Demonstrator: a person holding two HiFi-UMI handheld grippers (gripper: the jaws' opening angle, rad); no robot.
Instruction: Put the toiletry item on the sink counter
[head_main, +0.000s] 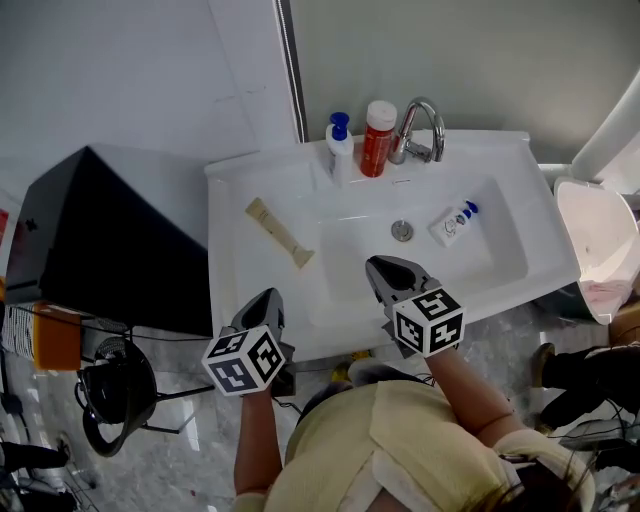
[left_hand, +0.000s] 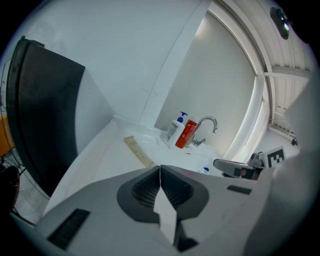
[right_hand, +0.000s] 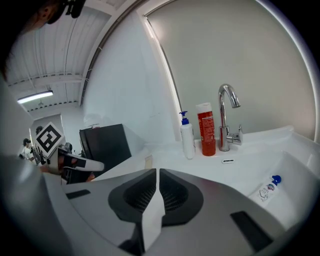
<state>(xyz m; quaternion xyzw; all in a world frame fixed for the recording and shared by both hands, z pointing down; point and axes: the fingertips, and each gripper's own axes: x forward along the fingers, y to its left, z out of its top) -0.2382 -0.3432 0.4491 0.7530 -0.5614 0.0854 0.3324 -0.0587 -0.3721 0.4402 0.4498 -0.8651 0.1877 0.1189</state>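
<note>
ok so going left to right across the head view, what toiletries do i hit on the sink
beige tube → white pump bottle with blue top → red bottle with white cap → small white tube with blue cap, lying in the basin

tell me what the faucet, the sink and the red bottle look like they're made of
Faucet: metal, polished chrome look, mirror-bright highlights along its curve.
Sink: glossy white, probably ceramic or cast resin; smooth with soft reflections.
Red bottle: likely plastic; opaque red body with white cap, slight sheen.
</note>
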